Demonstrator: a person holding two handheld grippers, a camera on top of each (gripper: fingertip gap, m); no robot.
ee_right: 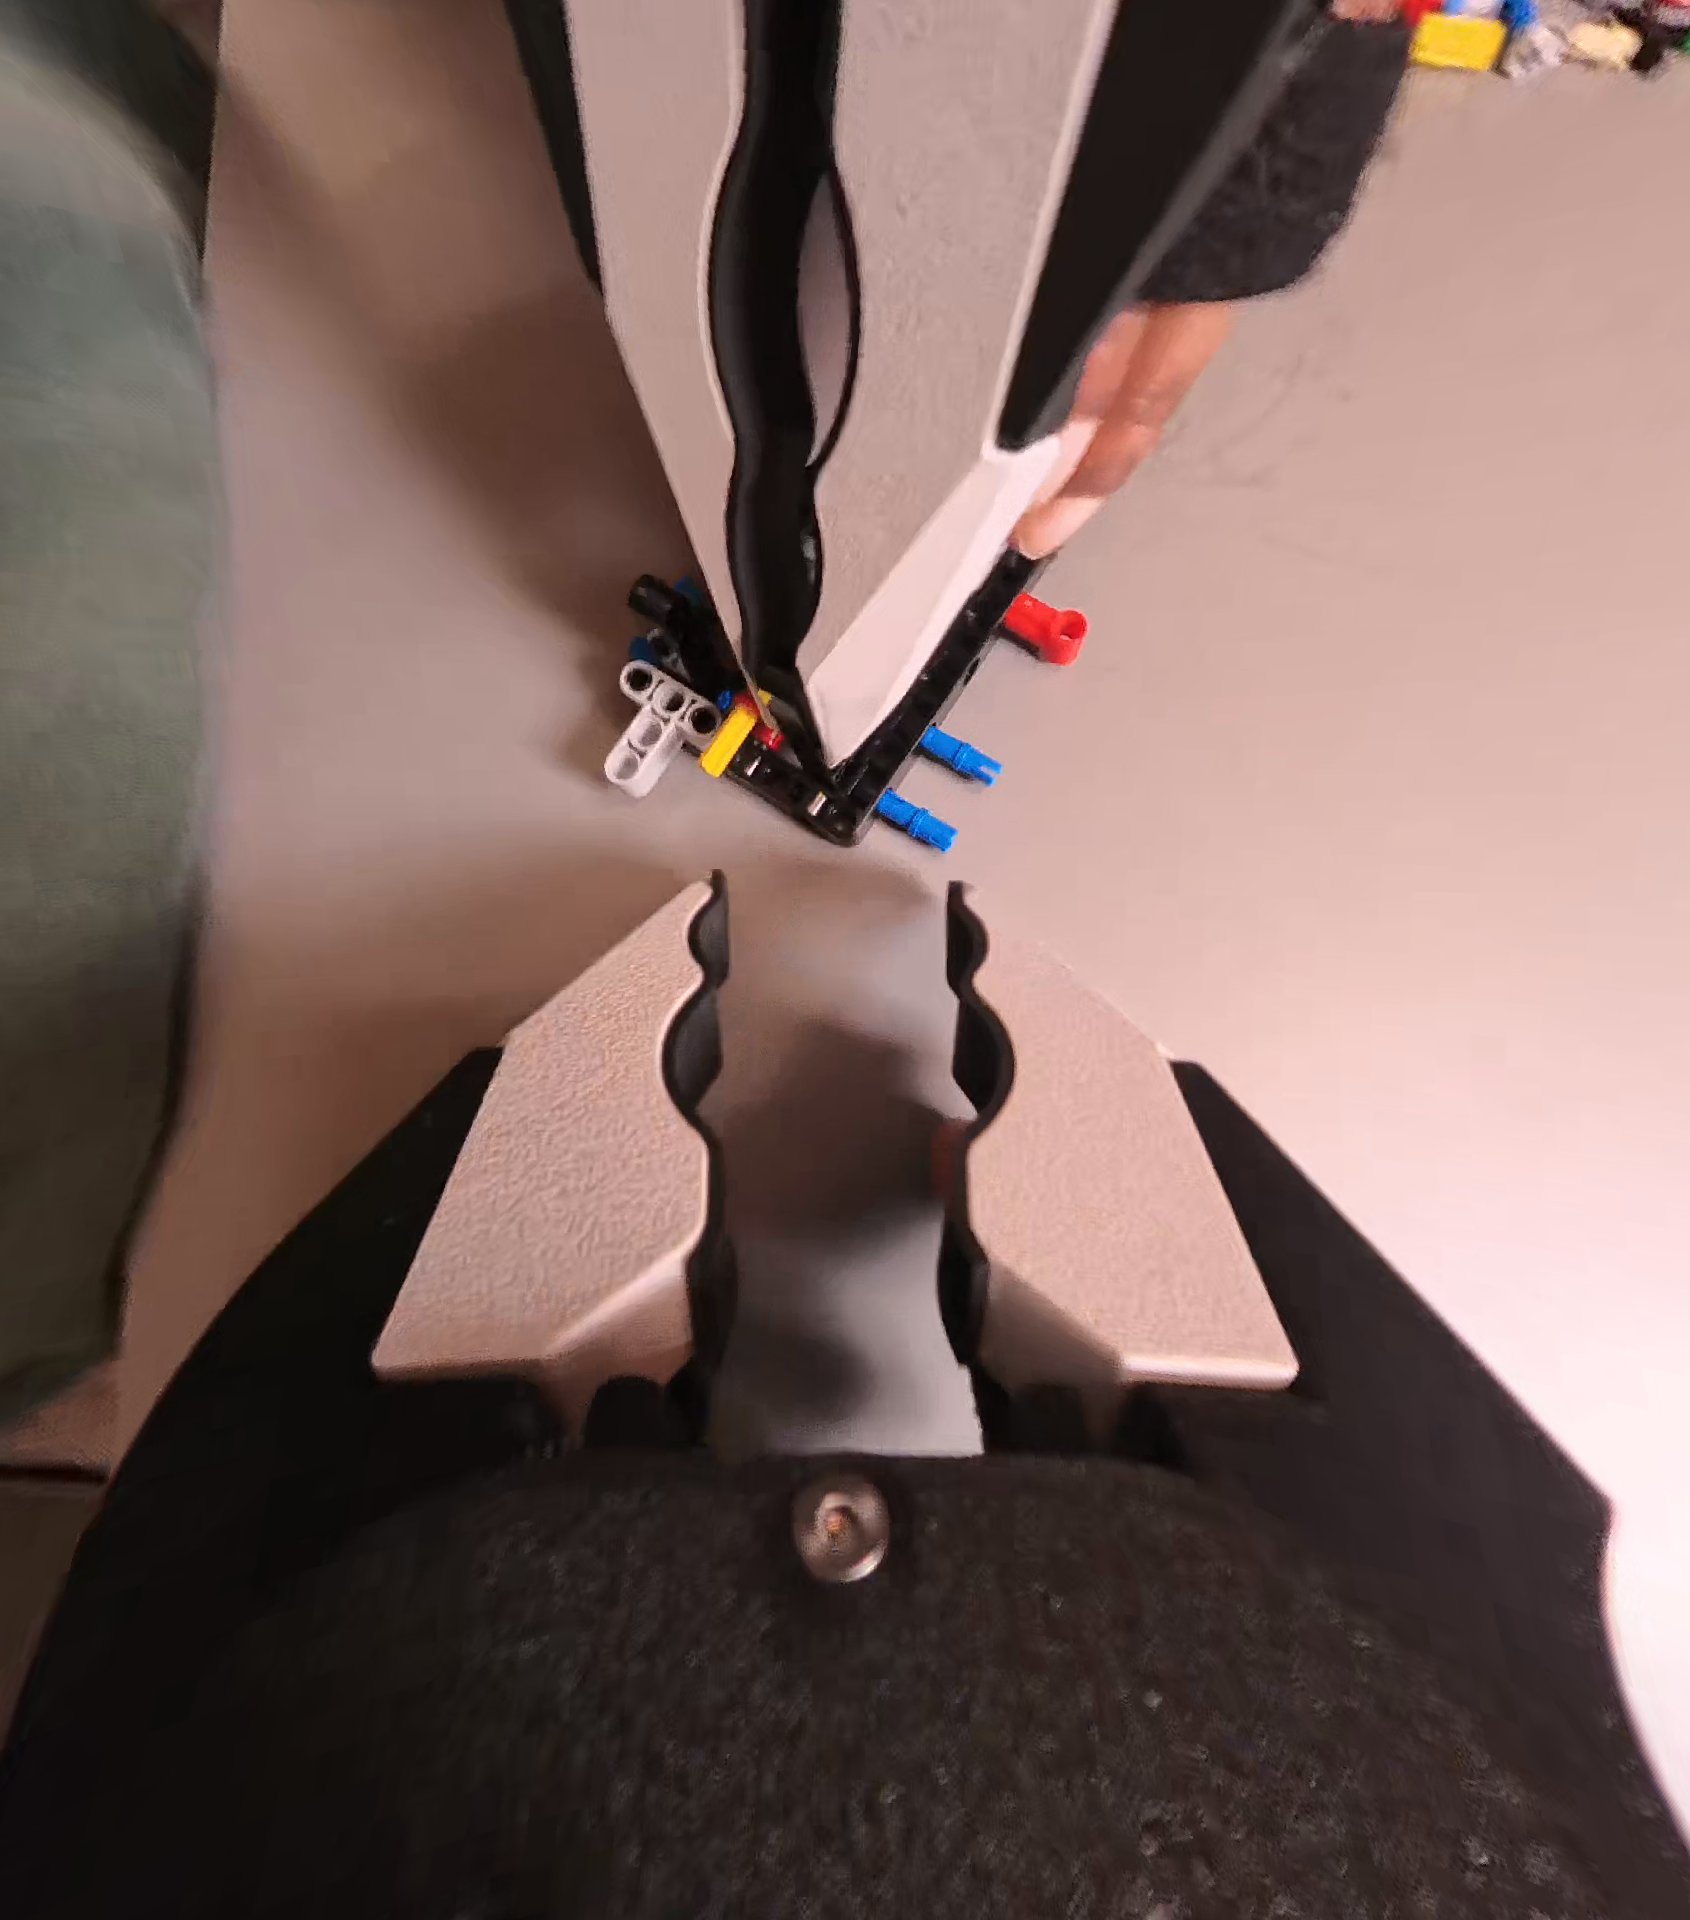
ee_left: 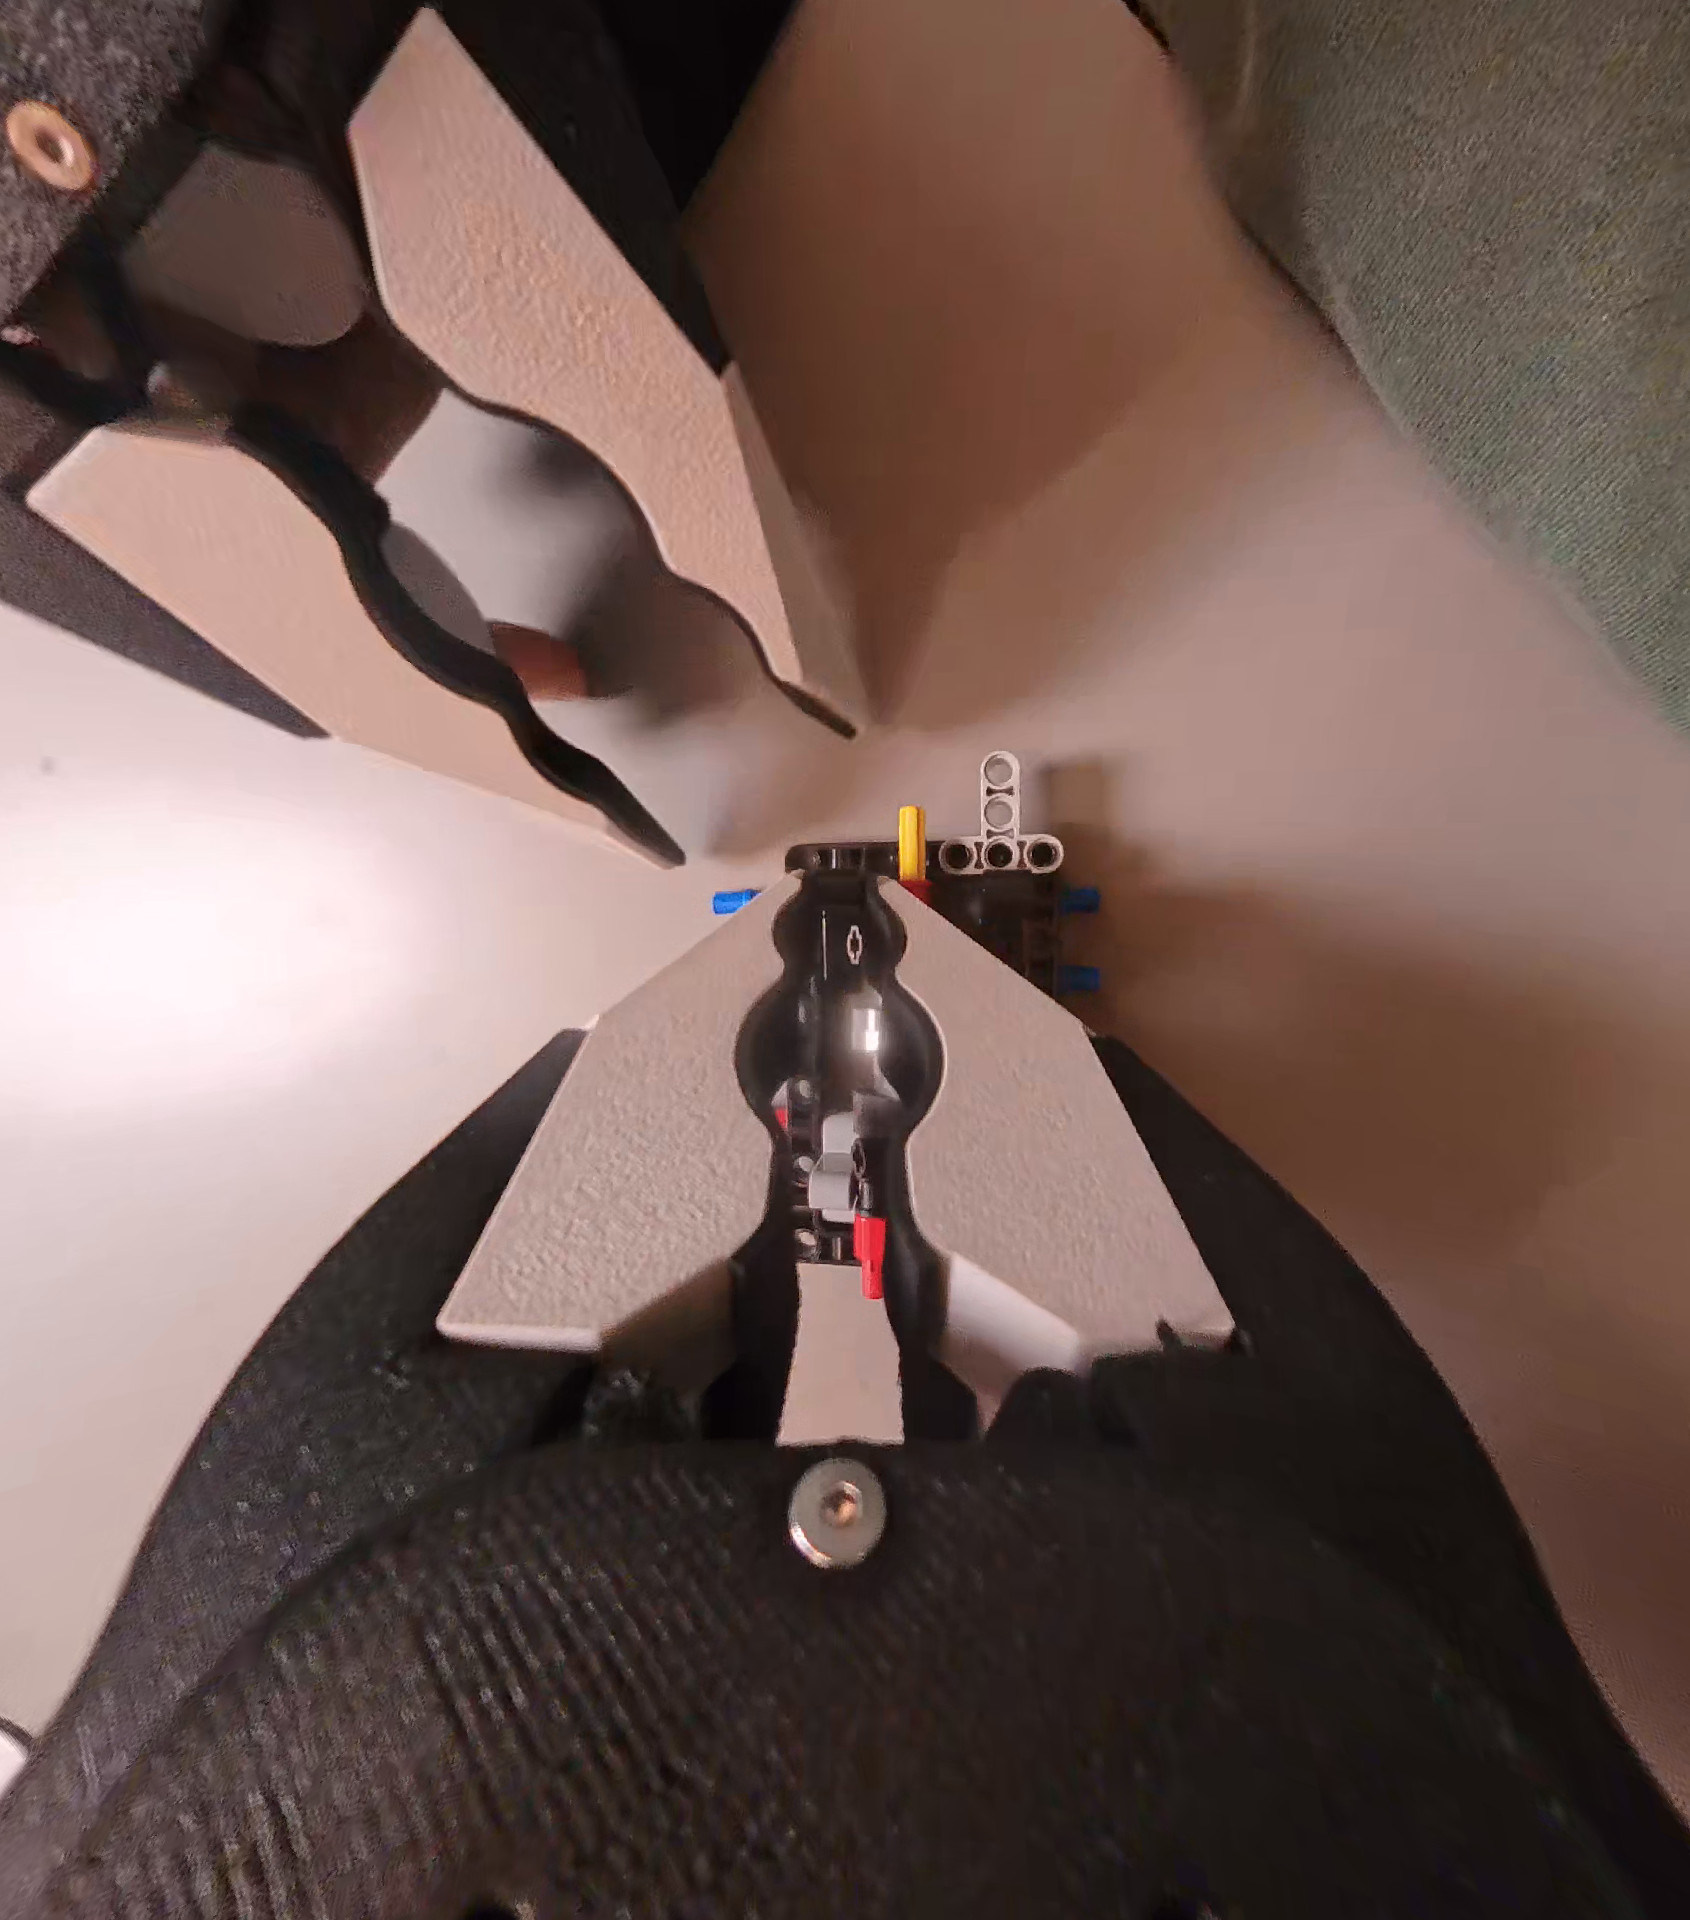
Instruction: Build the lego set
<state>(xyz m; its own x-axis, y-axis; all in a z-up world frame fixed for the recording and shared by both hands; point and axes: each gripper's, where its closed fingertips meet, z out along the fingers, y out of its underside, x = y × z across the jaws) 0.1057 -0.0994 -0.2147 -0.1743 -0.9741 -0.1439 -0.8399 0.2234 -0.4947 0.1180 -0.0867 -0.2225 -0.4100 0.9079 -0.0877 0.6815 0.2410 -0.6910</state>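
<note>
On the pale worktop the left gripper is clamping the black lego frame to keep it steady, while the right gripper is hovering just beside it, half open and holding nothing.

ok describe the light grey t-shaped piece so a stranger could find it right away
Start at the black lego frame that the left gripper clamps on the table. The grey T-shaped beam lies at its edge beside the yellow pin, the only pale piece with round holes.
</note>
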